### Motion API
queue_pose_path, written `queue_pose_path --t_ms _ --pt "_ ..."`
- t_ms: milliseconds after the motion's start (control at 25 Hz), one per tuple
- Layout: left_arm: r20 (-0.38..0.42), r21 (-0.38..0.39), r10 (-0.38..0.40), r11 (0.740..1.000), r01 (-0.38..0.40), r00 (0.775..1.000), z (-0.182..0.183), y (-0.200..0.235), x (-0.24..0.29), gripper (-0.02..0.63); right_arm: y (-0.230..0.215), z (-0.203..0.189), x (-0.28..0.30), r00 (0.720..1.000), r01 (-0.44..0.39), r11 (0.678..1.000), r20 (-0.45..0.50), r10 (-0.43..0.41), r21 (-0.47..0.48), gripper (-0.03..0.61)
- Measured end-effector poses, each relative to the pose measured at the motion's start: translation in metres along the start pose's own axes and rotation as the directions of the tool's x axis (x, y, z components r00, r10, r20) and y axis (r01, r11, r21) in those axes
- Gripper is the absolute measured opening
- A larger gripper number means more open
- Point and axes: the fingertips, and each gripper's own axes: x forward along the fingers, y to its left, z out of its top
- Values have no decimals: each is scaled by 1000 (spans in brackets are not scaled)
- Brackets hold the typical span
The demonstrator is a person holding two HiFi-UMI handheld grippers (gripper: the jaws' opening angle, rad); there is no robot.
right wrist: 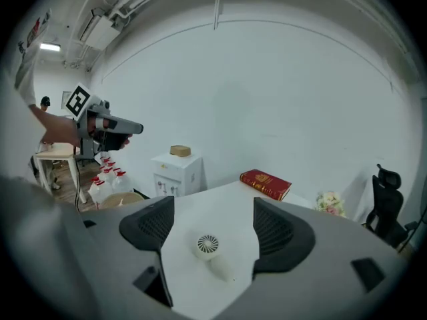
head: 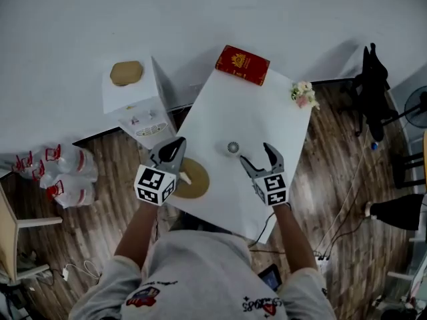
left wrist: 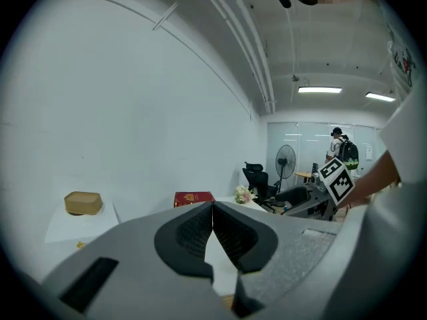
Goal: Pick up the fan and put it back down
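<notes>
A small white handheld fan lies on the white table, near its middle. In the right gripper view the fan shows its round grille, with the handle pointing toward me. My right gripper hovers just right of the fan and stands open, with the fan lower down between its two pads, untouched. My left gripper hangs over the table's left edge; its jaws meet at the tips with nothing in them.
A red book lies at the table's far end and a small bunch of flowers at its right edge. A round tan disc sits by the left edge. Around the table stand a white cabinet, water bottles and an office chair.
</notes>
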Motion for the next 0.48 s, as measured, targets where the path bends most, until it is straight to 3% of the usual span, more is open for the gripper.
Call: queue_pose_path --t_ms 80,200,480 --pt "-12 -10 30 1000 -30 999 -6 8 -7 5 7 -15 19 995 -72 996 -77 67 -60 357" --pt "-32 -22 68 997 -68 997 -18 19 -19 5 14 -51 46 958 -200 963 -243 153 -181 356" --pt "-79 -57 151 986 -156 985 -45 42 -41 5 19 -117 90 851 -358 915 -467 239 -185 350"
